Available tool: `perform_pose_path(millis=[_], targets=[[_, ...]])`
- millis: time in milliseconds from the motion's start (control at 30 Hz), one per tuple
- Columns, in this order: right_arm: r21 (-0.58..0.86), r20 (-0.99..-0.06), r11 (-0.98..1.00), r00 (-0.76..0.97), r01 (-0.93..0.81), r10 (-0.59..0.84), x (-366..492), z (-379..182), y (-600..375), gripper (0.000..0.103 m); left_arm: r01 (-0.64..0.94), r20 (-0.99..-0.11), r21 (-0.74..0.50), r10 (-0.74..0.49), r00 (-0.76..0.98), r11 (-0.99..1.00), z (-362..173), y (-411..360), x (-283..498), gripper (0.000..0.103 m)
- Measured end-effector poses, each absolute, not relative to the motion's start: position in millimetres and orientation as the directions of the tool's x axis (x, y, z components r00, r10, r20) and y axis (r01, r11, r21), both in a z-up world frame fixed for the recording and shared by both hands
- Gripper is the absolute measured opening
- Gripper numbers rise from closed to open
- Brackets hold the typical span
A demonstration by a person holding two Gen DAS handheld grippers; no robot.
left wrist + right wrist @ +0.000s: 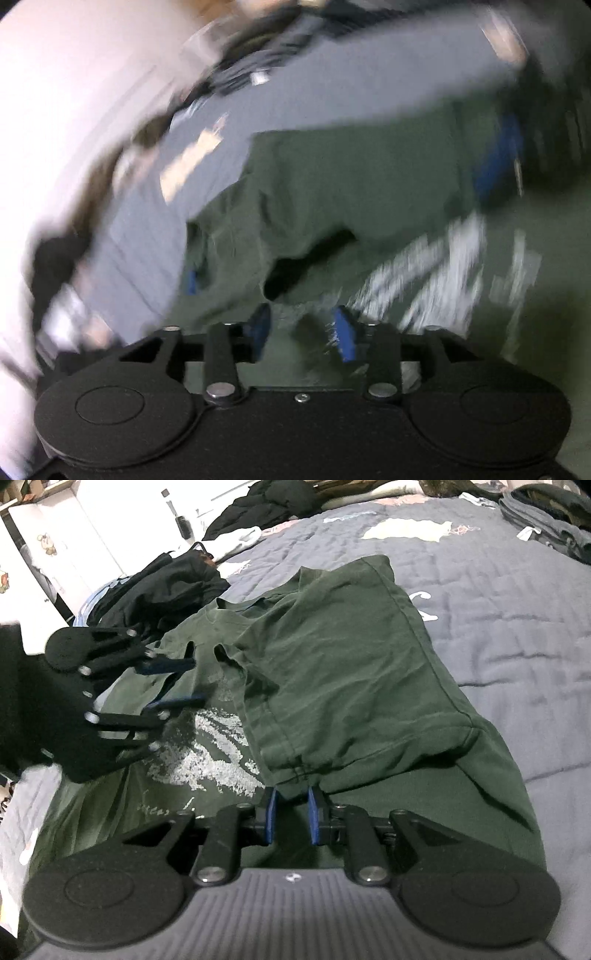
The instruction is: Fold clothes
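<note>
Dark green T-shirt (480, 812) flat on the grey quilt (498, 609), chest print (214, 749) up, with 1 side flap (332, 672) laid over across the body and its hem running slantwise.

Right gripper (292, 812) at the near corner of that flap: 2 blue pads narrowly apart, the corner dipping to their tips, apparently not pinched.

Left gripper (184, 683) low over the far side near the sleeve, jaws parted, nothing between them. Heavily smeared in its own view, so possibly moving fast; hard to say more.

Risks from here:
- Closing the right pads too deep and catching the body layer under the flap, dragging the whole shirt instead of 1 layer.
- Closing too shallow on the hem tip, letting the flap slip and fall open.
- Pulling with only 1 side anchored, skewing the already slanted fold line and bunching cloth over the print.
- Snagging the soft quilt along with the shirt, given both lie pressed together.
- Sweeping the left jaws into the dark clothes pile (166, 587) just beyond the collar.
</note>
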State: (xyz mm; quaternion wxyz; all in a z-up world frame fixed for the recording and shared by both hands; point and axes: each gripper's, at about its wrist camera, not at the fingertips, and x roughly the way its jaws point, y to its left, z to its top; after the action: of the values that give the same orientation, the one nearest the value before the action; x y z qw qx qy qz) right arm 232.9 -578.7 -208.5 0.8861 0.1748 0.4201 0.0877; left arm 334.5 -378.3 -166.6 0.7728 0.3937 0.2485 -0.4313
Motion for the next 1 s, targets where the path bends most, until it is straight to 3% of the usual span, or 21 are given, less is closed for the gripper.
perform_pose_path(millis=[133, 233, 400, 667, 700, 733, 800, 900, 1000], targets=[[0.387, -0.715, 0.922, 0.63, -0.004, 0.303, 234.3, -208.2, -579.1, 0.017, 0.778, -0.72, -0.028, -0.553, 0.42, 0.627, -135.7, -372.2, 380.6, 0.05], [0.383, -0.717, 0.924, 0.63, -0.004, 0.3, 234.1, -207.9, -577.6, 0.018, 0.686, -0.708, -0.161, -0.568, 0.421, 0.709, -148.4, -369.3, 384.2, 0.037], [0.39, -0.715, 0.921, 0.63, -0.001, 0.303, 233.8, -206.6, -578.5, 0.018, 0.487, -0.685, -0.374, -0.589, 0.429, 0.79, -169.6, -364.4, 390.4, 0.034], [0.409, -0.682, 0.913, 0.661, -0.009, 0.312, 231.0, -191.1, -581.3, 0.018, 0.127, -0.639, -0.641, -0.618, 0.457, 0.757, -201.6, -356.8, 399.8, 0.034], [0.412, -0.677, 0.911, 0.666, -0.009, 0.313, 230.8, -189.2, -582.1, 0.018, 0.139, -0.619, -0.657, -0.636, 0.461, 0.741, -202.2, -356.2, 400.3, 0.026], [0.415, -0.673, 0.91, 0.67, -0.009, 0.314, 230.9, -187.8, -582.9, 0.018, 0.151, -0.599, -0.673, -0.653, 0.464, 0.724, -202.7, -355.6, 400.8, 0.005], [0.419, -0.67, 0.908, 0.673, -0.006, 0.313, 230.7, -186.9, -584.1, 0.018, 0.175, -0.556, -0.702, -0.686, 0.47, 0.69, -203.9, -354.3, 401.8, 0.004], [0.424, -0.669, 0.906, 0.673, -0.002, 0.315, 230.6, -187.4, -585.3, 0.02, 0.236, -0.4, -0.797, -0.78, 0.482, 0.555, -204.5, -337.3, 397.7, 0.004], [0.431, -0.665, 0.902, 0.675, -0.002, 0.319, 230.6, -187.3, -585.6, 0.025, 0.241, -0.364, -0.824, -0.805, 0.469, 0.513, -209.2, -324.6, 392.6, 0.004]])
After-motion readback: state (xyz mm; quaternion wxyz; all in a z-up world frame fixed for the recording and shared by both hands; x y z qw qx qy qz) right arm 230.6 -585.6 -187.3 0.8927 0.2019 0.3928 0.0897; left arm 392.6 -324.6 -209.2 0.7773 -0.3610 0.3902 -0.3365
